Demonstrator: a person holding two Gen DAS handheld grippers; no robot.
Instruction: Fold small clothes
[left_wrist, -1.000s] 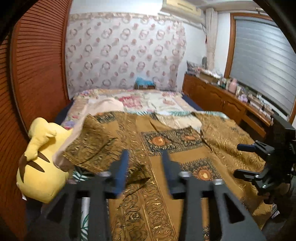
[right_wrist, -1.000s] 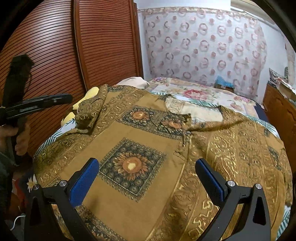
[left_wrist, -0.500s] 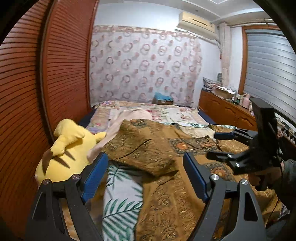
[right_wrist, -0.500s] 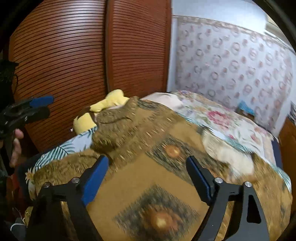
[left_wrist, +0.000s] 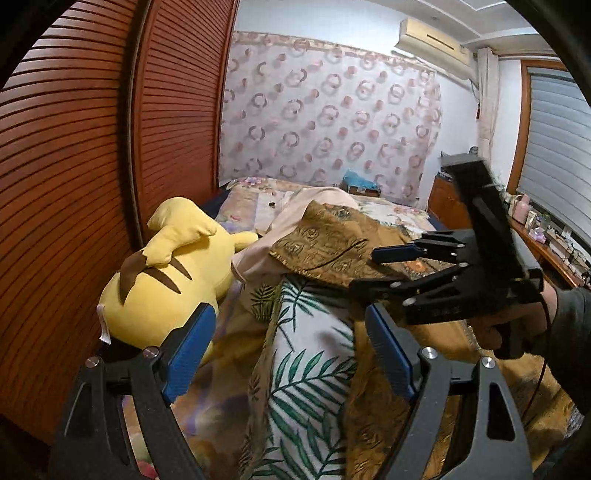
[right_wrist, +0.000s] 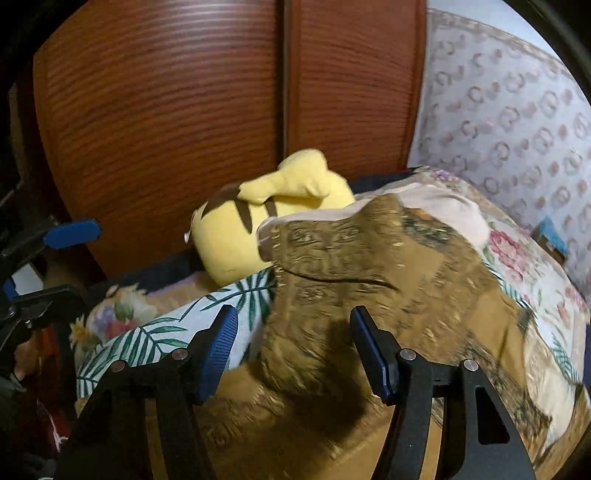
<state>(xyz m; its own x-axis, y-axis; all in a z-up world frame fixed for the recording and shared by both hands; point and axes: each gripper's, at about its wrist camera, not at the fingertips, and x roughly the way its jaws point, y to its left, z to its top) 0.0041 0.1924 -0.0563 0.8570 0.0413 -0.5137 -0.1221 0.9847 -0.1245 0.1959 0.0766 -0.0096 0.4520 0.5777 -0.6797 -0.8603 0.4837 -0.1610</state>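
Observation:
A brown and gold patterned garment (right_wrist: 388, 280) lies spread over the bed, with a sleeve (left_wrist: 325, 247) folded in on its left side. My left gripper (left_wrist: 288, 343) is open and empty above the leaf-print bedsheet (left_wrist: 310, 373) at the garment's left edge. My right gripper (right_wrist: 291, 336) is open and empty, its fingers low over the folded sleeve's near part. In the left wrist view the right gripper (left_wrist: 365, 271) reaches in from the right over the sleeve. In the right wrist view the left gripper (right_wrist: 55, 258) shows at the far left.
A yellow plush toy (left_wrist: 166, 273) lies on the bed's left side against the wooden slatted wardrobe doors (left_wrist: 92, 147). A pale pink cloth (left_wrist: 291, 214) lies under the sleeve. A wooden sideboard (left_wrist: 546, 251) with clutter stands along the right wall.
My left gripper opened, let go of the sleeve and drew back left toward the plush toy. My right gripper swung left across the garment and now hovers over the folded sleeve.

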